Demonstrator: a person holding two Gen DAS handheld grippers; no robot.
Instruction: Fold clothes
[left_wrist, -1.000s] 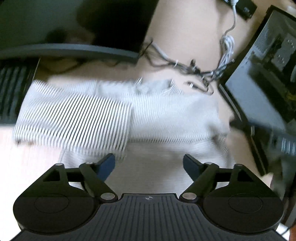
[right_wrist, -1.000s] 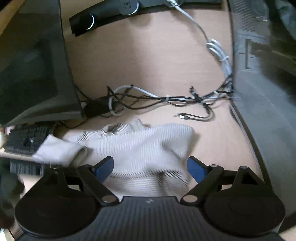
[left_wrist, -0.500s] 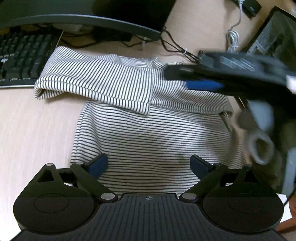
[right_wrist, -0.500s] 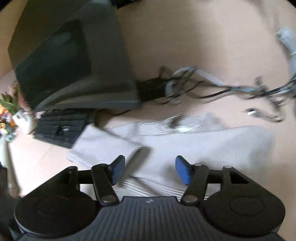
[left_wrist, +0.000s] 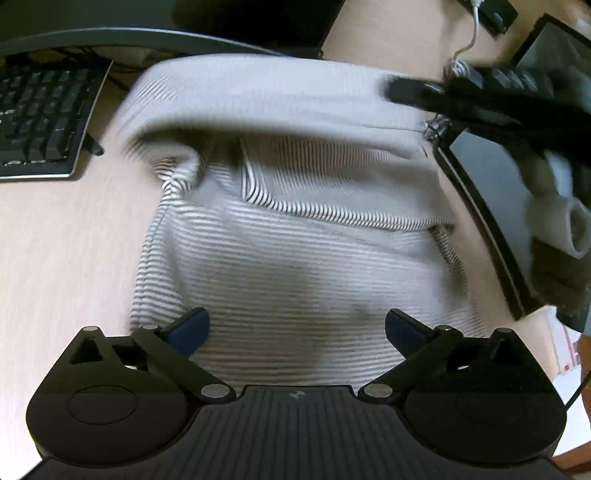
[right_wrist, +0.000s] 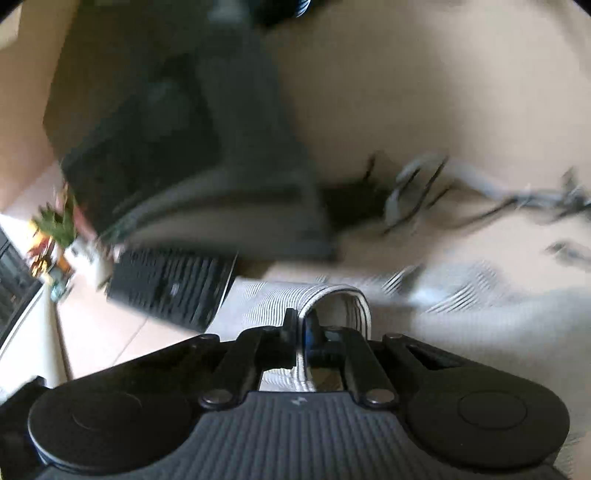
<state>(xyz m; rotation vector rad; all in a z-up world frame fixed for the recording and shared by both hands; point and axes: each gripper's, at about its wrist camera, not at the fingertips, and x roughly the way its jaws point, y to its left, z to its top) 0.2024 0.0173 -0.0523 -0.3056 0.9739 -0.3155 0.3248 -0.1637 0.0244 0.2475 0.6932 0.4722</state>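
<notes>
A white shirt with thin black stripes (left_wrist: 295, 258) lies on the light wooden desk (left_wrist: 66, 258). Its upper part is lifted into a blurred roll (left_wrist: 266, 96) that arches over the lower half. My left gripper (left_wrist: 297, 325) hovers over the hem; its jaws are opening, with only flat cloth beneath them and nothing pinched. My right gripper (right_wrist: 301, 328) is shut on a fold of the striped shirt (right_wrist: 332, 295), which loops up around its pads. In the left wrist view the right gripper (left_wrist: 395, 88) comes in from the upper right, blurred, at the raised edge.
A black keyboard (left_wrist: 37, 122) sits left of the shirt and a dark monitor (right_wrist: 166, 147) stands behind it. A dark screen (left_wrist: 495, 192) stands along the right side. Tangled cables (right_wrist: 424, 188) lie behind the shirt. A small plant (right_wrist: 55, 221) is at far left.
My right gripper has closed on the shirt's upper part and raised it over the lower half. The left jaws have spread a little wider, and that hand has hardly moved.
</notes>
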